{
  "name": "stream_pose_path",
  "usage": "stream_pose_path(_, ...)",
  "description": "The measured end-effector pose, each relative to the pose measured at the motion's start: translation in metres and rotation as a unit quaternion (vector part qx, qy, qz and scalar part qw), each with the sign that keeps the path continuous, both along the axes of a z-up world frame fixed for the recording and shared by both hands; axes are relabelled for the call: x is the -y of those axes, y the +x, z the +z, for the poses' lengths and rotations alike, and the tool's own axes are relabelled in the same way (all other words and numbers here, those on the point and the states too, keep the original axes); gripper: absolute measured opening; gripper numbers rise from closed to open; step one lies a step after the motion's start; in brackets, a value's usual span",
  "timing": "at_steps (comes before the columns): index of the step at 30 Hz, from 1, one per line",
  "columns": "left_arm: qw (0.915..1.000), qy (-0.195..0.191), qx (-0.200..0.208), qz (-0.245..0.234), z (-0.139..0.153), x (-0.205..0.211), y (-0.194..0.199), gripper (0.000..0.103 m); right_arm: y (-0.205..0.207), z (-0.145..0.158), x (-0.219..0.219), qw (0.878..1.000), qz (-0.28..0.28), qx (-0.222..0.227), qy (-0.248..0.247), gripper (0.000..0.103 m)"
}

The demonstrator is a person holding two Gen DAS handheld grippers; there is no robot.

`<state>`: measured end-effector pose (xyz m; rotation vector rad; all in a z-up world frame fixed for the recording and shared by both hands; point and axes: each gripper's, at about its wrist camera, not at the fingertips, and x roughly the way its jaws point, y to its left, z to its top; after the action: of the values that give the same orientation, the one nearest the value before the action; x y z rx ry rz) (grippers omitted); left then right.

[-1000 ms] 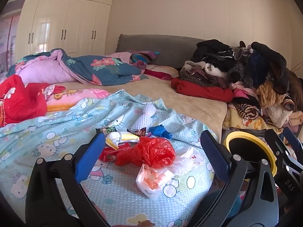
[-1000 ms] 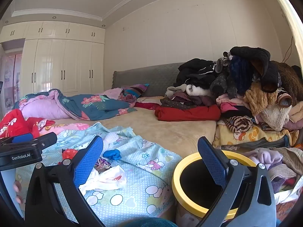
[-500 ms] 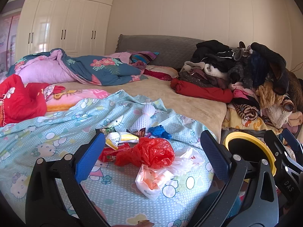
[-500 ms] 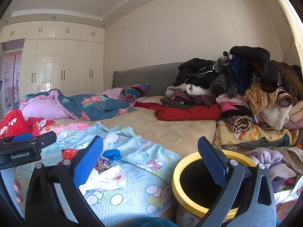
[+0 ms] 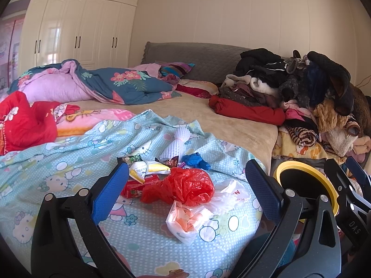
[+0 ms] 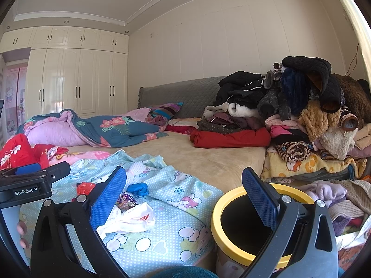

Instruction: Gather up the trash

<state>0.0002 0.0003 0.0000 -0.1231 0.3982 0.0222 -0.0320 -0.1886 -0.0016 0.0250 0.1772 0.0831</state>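
Observation:
Trash lies on a light-blue Hello Kitty sheet [image 5: 69, 157] at the bed's near corner: a red plastic bag [image 5: 185, 187], white plastic bags [image 5: 192, 217], a red packet [image 5: 136, 187], a yellow-white wrapper [image 5: 148, 168] and a blue crumpled piece [image 5: 196, 159]. A yellow-rimmed bin [image 6: 255, 224] stands beside the bed, also in the left wrist view [image 5: 306, 185]. My left gripper [image 5: 185, 190] is open and empty just before the pile. My right gripper [image 6: 184, 199] is open and empty, between the white bag [image 6: 132, 219] and the bin.
A tall heap of clothes [image 6: 301, 115] fills the right side of the bed and spills beside the bin. Rumpled quilts [image 5: 92, 85] and a red cloth [image 5: 25, 120] lie at the left. White wardrobes [image 6: 76, 81] line the far wall.

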Motion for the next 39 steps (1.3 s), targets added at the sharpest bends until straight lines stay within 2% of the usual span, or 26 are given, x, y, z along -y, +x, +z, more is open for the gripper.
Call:
stream_pose_path(25,1.0000,-0.001,-0.003,-0.002,0.000,0.000,0.000,0.092,0.001,-0.002,0.000,1.000,0.003,-0.001,0.000,0.097)
stream_pose_path(31,1.0000,-0.007,-0.002,0.006,0.005,-0.011,0.003,0.092,0.007,-0.001,-0.014,1.000,0.021,-0.011,-0.004,0.097)
stream_pose_path(39,0.9988,-0.035,-0.009,0.032,-0.006,-0.042,0.009,0.092,0.016,-0.008,-0.040,0.996,0.081,-0.036,-0.014,0.097)
